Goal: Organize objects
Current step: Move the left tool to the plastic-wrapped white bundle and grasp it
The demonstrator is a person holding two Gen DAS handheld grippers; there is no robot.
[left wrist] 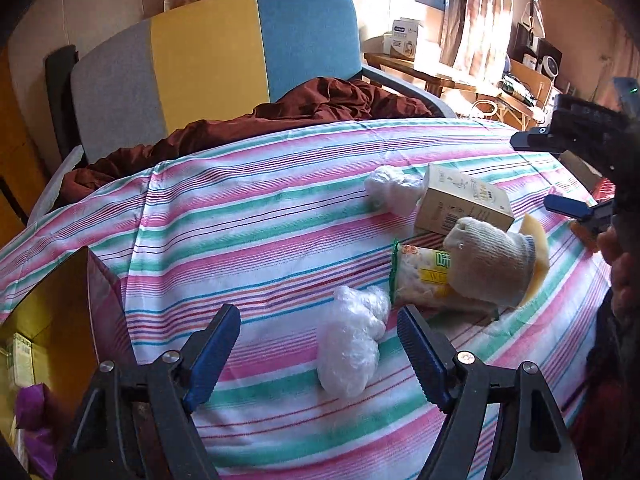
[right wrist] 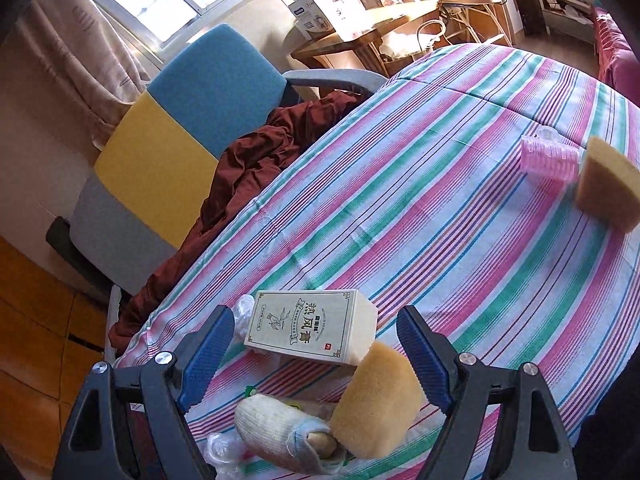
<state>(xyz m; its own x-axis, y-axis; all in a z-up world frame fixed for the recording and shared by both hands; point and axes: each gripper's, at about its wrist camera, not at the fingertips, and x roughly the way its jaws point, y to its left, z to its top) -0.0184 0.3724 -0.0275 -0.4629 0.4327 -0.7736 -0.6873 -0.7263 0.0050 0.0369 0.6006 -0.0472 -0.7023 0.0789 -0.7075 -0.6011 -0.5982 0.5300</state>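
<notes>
Both tongs, left (left wrist: 320, 356) and right (right wrist: 316, 356), gape empty; the sponge (right wrist: 376, 400) leaning between the right pair could topple against the box (right wrist: 308, 328).

You've got two crumpled plastic bags (left wrist: 350, 354) (left wrist: 394, 190), two sponges (right wrist: 378, 402) (right wrist: 610, 184), one knitted glove (left wrist: 486, 262), one cream box (right wrist: 310, 328), one snack packet (left wrist: 418, 280) and one pink roller (right wrist: 550, 158).
</notes>
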